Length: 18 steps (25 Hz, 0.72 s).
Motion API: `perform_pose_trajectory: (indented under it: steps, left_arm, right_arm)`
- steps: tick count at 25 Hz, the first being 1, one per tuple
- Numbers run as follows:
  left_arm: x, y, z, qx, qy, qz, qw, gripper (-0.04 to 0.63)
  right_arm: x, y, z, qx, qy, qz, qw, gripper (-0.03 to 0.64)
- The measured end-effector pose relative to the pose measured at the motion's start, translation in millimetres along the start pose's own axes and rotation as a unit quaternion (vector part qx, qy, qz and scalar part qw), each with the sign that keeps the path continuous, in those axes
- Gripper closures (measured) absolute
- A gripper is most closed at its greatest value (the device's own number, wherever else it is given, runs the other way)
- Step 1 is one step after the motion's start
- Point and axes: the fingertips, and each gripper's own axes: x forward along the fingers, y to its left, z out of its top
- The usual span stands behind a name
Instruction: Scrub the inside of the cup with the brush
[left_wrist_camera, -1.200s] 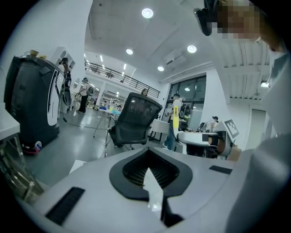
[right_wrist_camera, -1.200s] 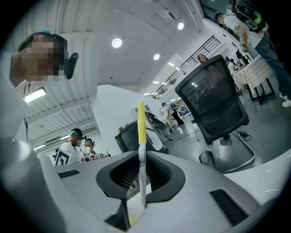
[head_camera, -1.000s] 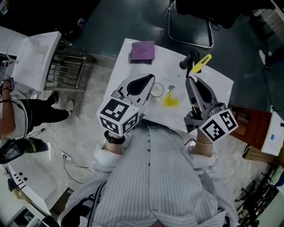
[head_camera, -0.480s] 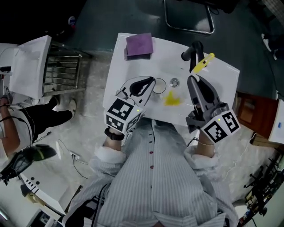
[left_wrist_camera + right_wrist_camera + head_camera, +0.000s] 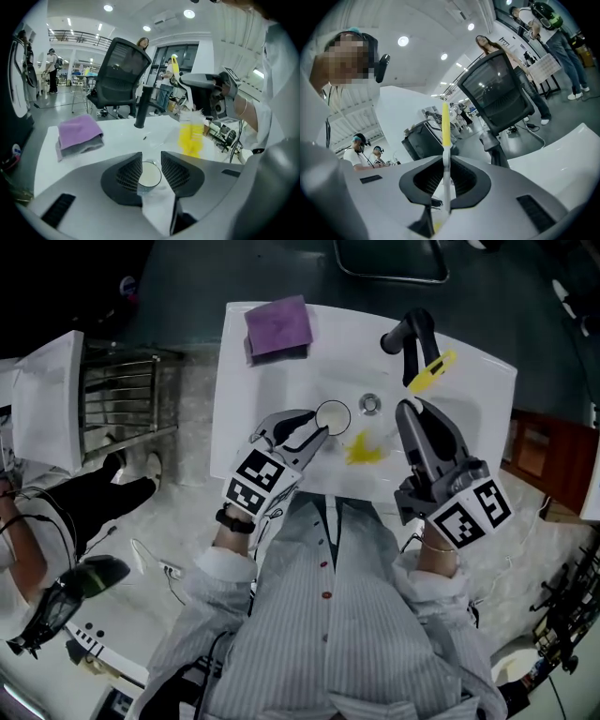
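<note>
This is a large open-plan lab or office hall. Beyond the right hand-held gripper (image 5: 446, 161) a black mesh office chair (image 5: 501, 96) stands on a bare grey floor (image 5: 560, 117), under a high white ceiling with recessed round lights (image 5: 403, 41). To that hand-held gripper's left are two people (image 5: 358, 150) wearing head-mounted gear. More people (image 5: 548, 28) stand further off, past the chair. The sink here is a free-standing white surface (image 5: 239, 399) with a shallow basin, a drain (image 5: 369, 404) and a black tap (image 5: 412, 334), set out in the open floor. Well to the hand-held gripper's left are a metal wire rack (image 5: 127, 390) and loose cables (image 5: 150, 563) on the floor.
</note>
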Motion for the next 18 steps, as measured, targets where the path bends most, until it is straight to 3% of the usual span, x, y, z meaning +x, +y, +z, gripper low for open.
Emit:
perform_pose_trajectory:
  steps: [11, 18]
  left_arm:
    - [40, 3, -67, 0.075, 0.097, -0.05, 0.9912, 0.337]
    - [59, 4, -92, 0.135, 0.143, -0.09, 0.9763, 0.262]
  right_arm:
    - [5, -14, -23, 0.022, 0.007, -0.013, 1.0, 0.554]
    - [3, -27, -27, 0.029, 0.007, -0.025, 0.999, 0.554]
